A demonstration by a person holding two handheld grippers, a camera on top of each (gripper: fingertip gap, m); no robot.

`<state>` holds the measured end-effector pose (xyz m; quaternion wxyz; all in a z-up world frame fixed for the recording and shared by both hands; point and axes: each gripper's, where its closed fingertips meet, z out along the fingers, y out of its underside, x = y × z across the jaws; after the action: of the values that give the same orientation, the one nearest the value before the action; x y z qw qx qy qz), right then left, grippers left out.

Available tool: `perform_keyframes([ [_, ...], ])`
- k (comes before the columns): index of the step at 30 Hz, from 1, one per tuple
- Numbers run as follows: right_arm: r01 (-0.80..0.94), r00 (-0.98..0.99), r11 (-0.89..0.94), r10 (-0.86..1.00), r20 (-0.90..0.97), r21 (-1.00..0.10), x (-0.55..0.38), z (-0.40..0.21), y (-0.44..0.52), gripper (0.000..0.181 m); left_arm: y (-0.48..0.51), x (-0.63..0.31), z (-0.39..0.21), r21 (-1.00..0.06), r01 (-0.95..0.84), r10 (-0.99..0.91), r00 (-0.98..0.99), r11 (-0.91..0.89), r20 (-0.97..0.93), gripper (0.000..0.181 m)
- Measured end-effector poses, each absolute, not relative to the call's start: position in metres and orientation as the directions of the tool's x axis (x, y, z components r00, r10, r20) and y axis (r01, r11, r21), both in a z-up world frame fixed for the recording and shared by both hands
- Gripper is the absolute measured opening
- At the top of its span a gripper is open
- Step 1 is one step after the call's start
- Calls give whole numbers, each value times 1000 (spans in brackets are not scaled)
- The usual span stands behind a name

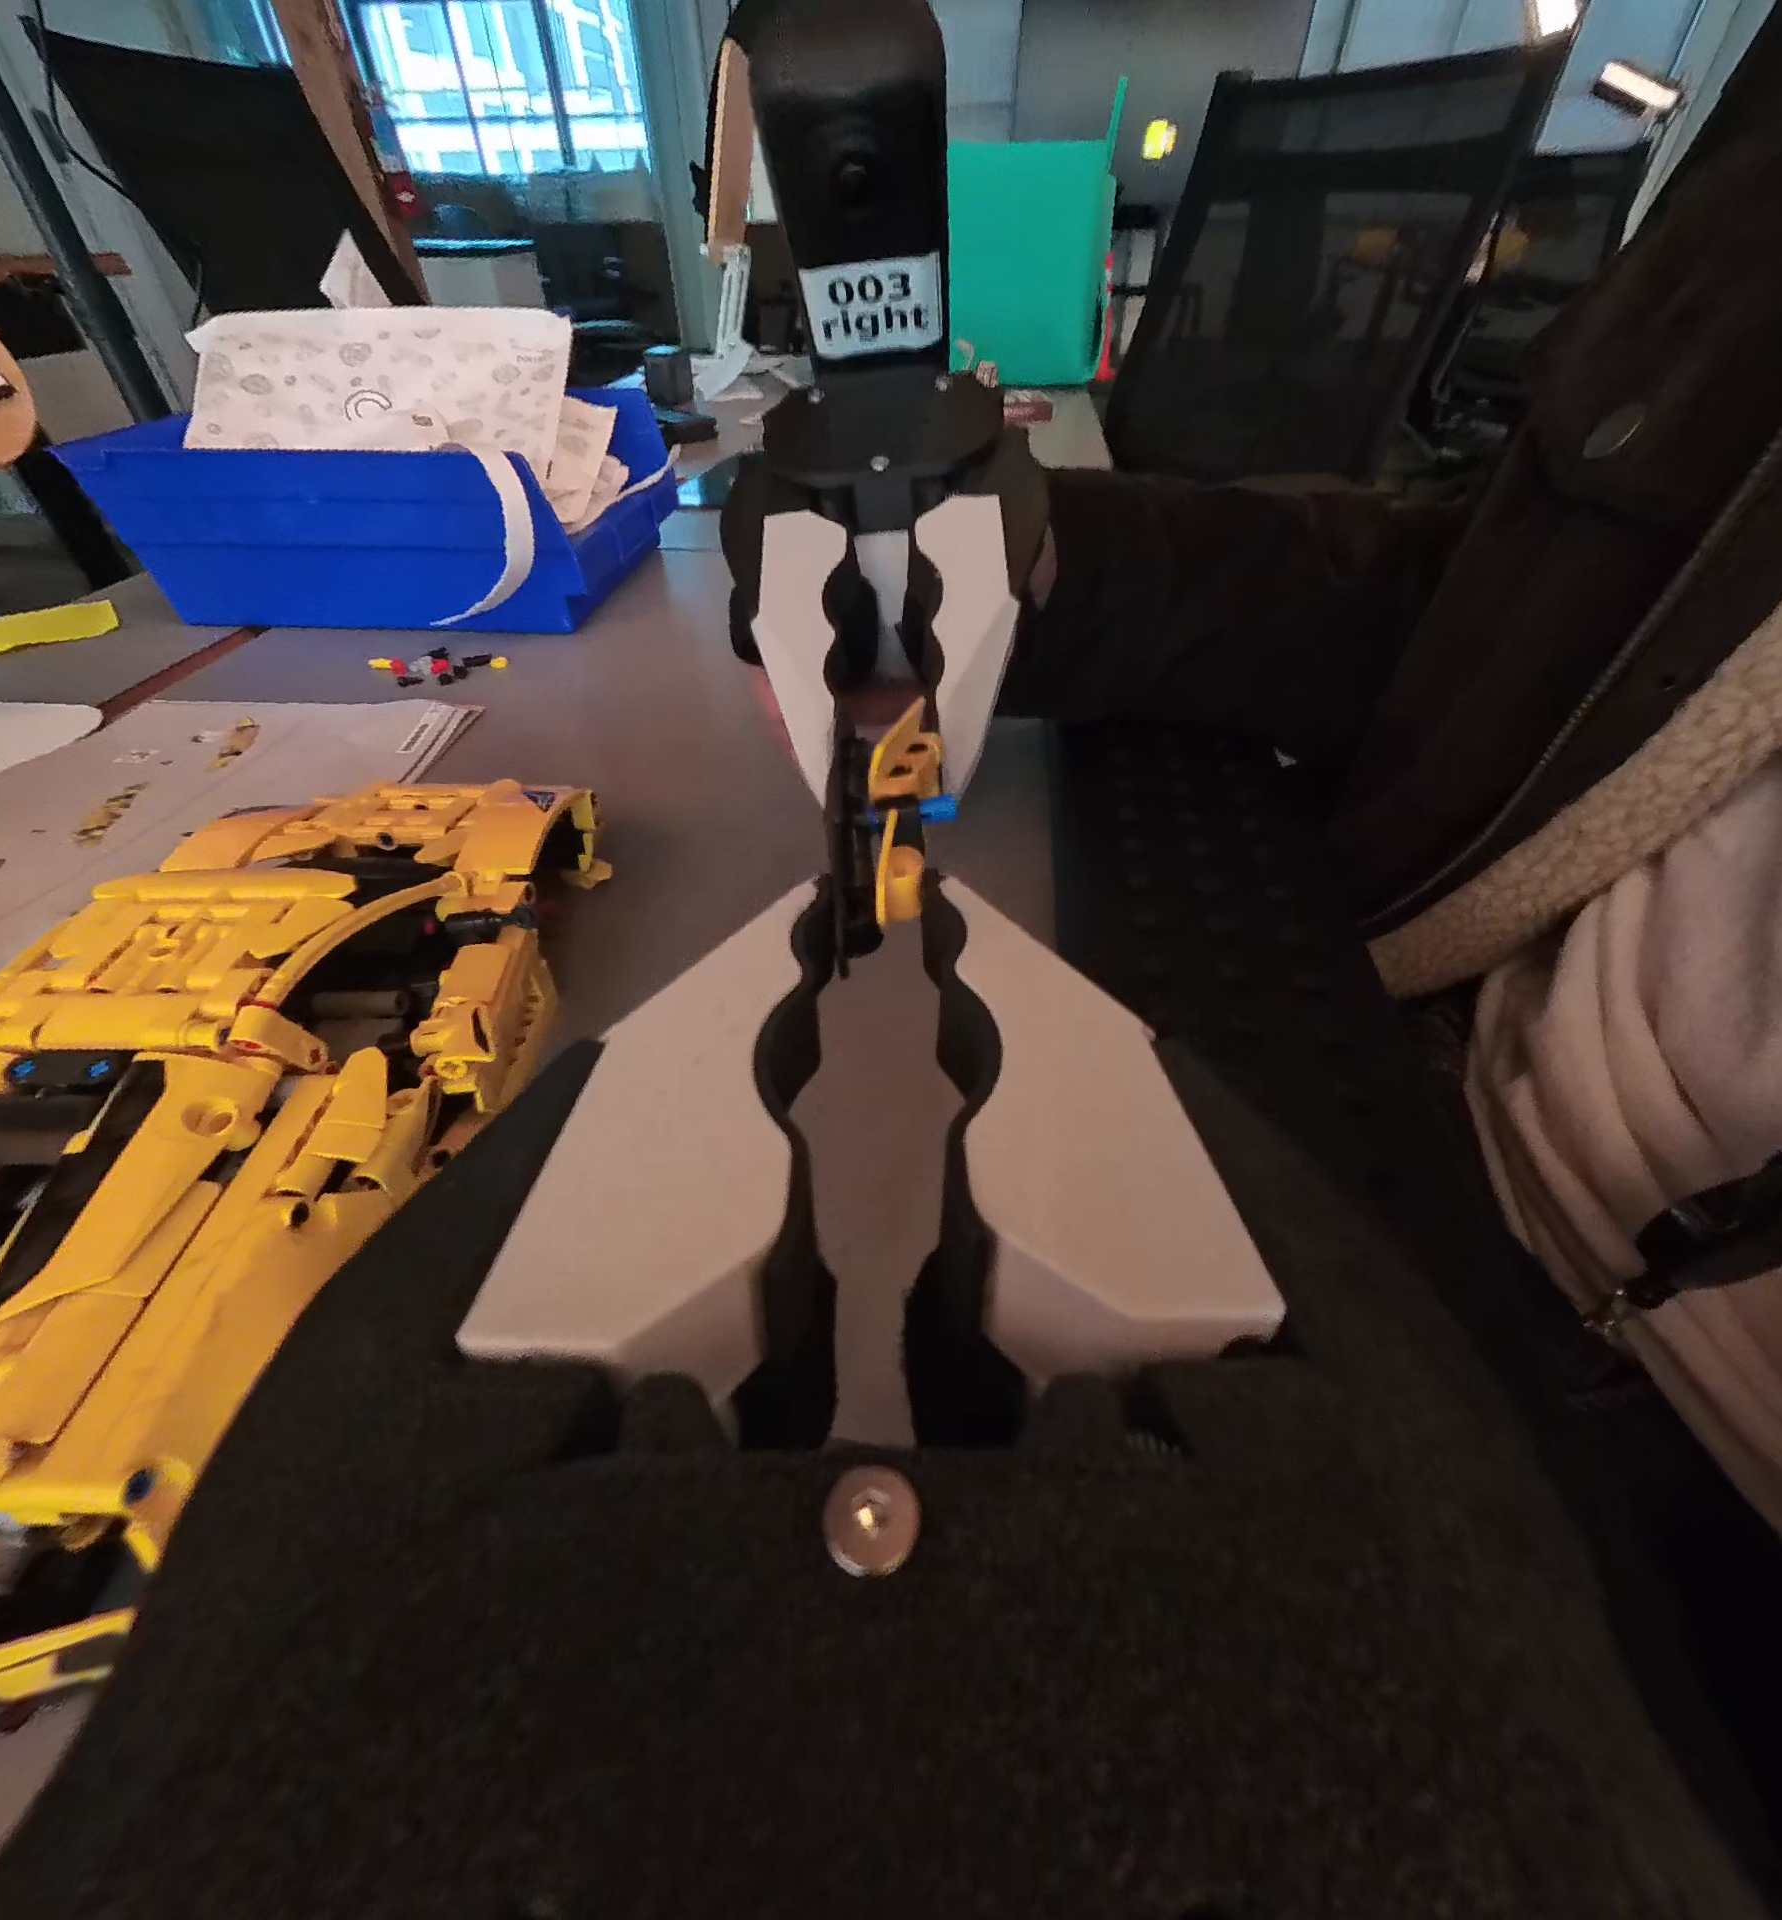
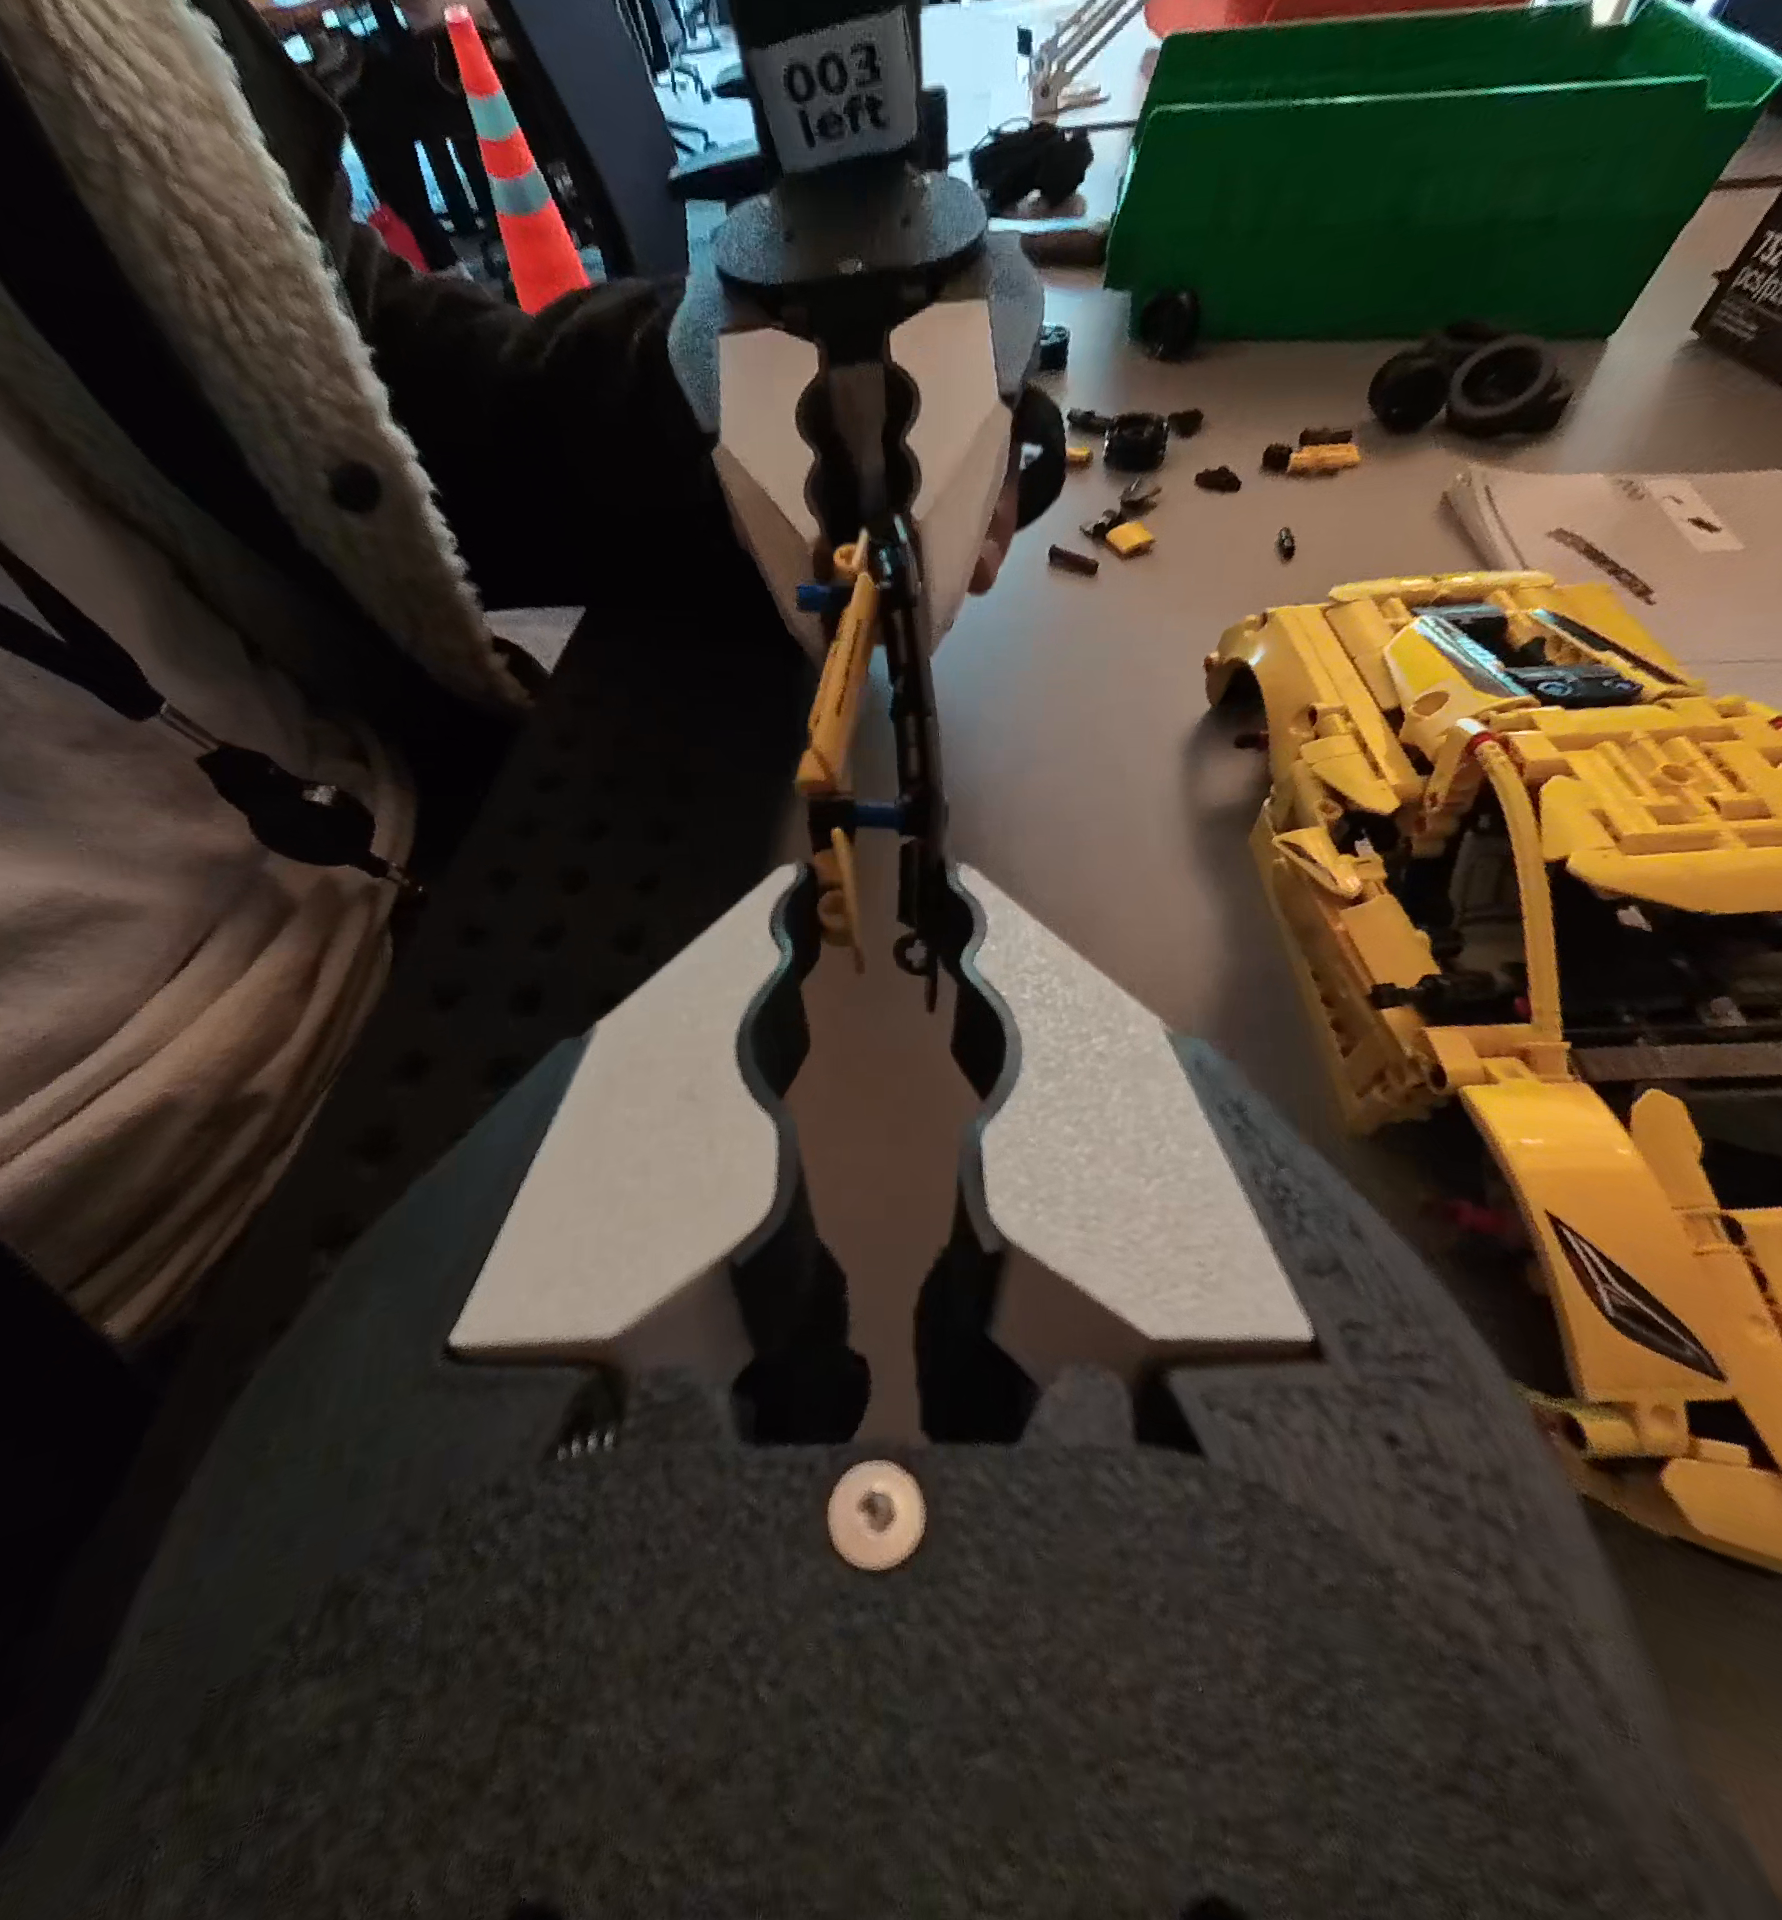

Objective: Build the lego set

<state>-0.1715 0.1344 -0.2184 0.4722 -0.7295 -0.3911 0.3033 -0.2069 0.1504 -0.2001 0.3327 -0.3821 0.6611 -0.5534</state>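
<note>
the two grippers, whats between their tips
A small yellow-and-black lego subassembly with blue pins spans from the left gripper to the right gripper, held at both ends; both wrist views show it.

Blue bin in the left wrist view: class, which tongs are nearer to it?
Right. The right tongs are just right of the blue bin; the left tongs are farther back, both gripping one yellow-and-black piece.

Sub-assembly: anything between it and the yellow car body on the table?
Nothing visible. The small yellow-and-black sub-assembly is held in the air between the left gripper and right gripper, both shut on it. The yellow car lies off to the side, and the table between them is bare; loose pieces lie farther back.
</note>
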Motion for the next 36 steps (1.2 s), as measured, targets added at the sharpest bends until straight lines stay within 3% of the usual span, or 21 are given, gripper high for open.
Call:
perform_keyframes([
  [6, 302, 503, -272, 860, -90, -914, -170, -223, 132, 17, 149, -206, -205, -978, -146, -873, -483, 149, -60, 16],
  [9, 260, 508, -359, 840, -189, -896, -172, -228, 134, 17, 150, -206, -204, -979, -150, -876, -479, 139, -51, 16],
  [14, 215, 552, -296, 823, -134, -931, -170, -217, 142, 51, 153, -205, -203, -980, -149, -882, -469, 129, -45, 16],
  [20, 297, 555, -238, 831, -36, -925, -181, -218, 144, 21, 150, -203, -214, -965, -184, -879, -470, 190, -83, 16],
  [23, 386, 569, -255, 822, 11, -887, -180, -236, 147, 21, 149, -203, -216, -961, -190, -877, -472, 201, -90, 16],
  [36, 433, 533, -270, 846, 3, -860, -182, -238, 141, 16, 145, -204, -220, -958, -199, -867, -491, 205, -83, 17],
])
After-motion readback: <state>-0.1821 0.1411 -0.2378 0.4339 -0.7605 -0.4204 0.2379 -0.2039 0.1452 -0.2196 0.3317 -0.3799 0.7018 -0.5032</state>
